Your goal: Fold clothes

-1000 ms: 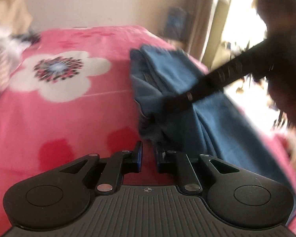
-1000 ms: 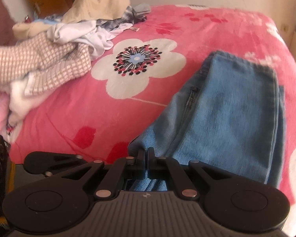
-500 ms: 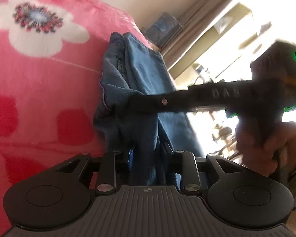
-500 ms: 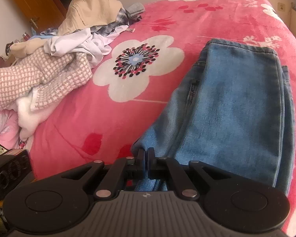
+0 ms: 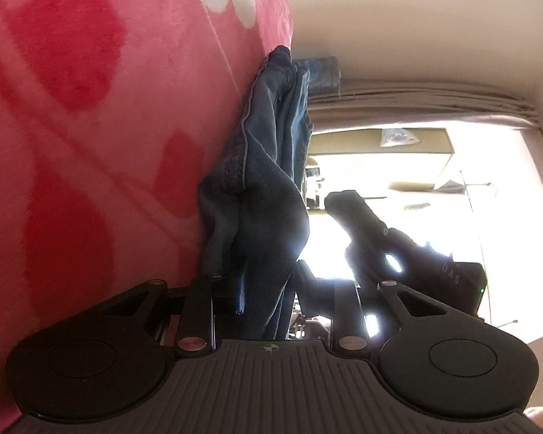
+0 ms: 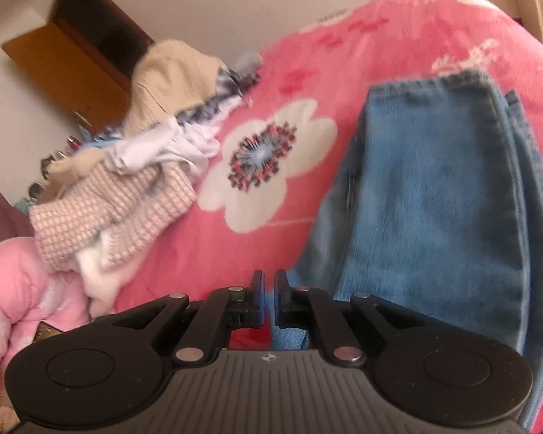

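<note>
Jeans (image 6: 441,202), folded, lying on the pink flowered blanket (image 6: 376,47) of the bed, toward its right side in the right wrist view. Nearest in that view, the right hand-held gripper (image 6: 267,294), fingers (image 6: 256,298) close together with only a narrow slit between them, red blanket and a strip of blue cloth showing behind the slit; cannot tell whether any denim is pinched. Just beyond the fingertips, the near corner of the jeans, rumpled. Further on, the waistband edge at the far end, stitched hem visible. Left of the jeans, a large white flower print (image 6: 268,166) with a dark dotted centre. Further left, a heap of unfolded clothes (image 6: 137,181): a pink-and-white checked knit in front, white cloth over it, a beige garment on top at the back. Behind the heap, a brown wooden door (image 6: 76,61) against a pale wall.

In the left wrist view, turned on its side, the left hand-held gripper (image 5: 266,289) set wide, a hanging fold of jeans (image 5: 268,188) between its fingers (image 5: 237,294), touching the left one; the right finger apart from the cloth. Blanket (image 5: 90,126) filling the left half. Beside the fold, to the right, the dark right hand-held gripper (image 5: 347,202) seen against glare. Beyond, a grey curtain (image 5: 416,97) and a bright window (image 5: 488,199).
</note>
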A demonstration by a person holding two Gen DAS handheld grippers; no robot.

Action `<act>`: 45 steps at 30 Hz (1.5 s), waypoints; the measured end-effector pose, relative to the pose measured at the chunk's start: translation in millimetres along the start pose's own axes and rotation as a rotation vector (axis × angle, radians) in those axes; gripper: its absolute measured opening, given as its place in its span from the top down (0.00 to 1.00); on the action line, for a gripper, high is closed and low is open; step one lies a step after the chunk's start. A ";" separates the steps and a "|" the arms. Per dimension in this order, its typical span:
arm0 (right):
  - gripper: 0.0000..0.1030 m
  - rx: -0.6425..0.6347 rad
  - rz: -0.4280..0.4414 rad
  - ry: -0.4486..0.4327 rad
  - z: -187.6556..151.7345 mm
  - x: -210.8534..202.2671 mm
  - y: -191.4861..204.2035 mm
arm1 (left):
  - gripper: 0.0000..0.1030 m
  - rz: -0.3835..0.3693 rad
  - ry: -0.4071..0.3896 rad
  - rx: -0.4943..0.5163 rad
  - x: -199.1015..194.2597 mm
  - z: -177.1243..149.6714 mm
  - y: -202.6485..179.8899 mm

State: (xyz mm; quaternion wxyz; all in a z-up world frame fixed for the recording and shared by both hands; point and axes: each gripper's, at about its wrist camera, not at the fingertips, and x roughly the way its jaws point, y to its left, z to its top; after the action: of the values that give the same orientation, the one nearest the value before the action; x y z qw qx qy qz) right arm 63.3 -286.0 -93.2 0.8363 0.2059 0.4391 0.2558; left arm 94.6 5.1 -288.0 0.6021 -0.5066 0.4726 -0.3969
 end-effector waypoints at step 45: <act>0.97 -0.175 -0.158 0.062 -10.9 35.0 22.8 | 0.80 0.300 0.011 0.405 6.2 -23.8 -45.3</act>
State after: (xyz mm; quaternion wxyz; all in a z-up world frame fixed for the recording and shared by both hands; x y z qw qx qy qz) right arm 65.4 -245.4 -108.0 0.8546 0.0888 0.4557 0.2327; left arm 73.0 -14.3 -245.4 0.7409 -0.2977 0.4565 -0.3925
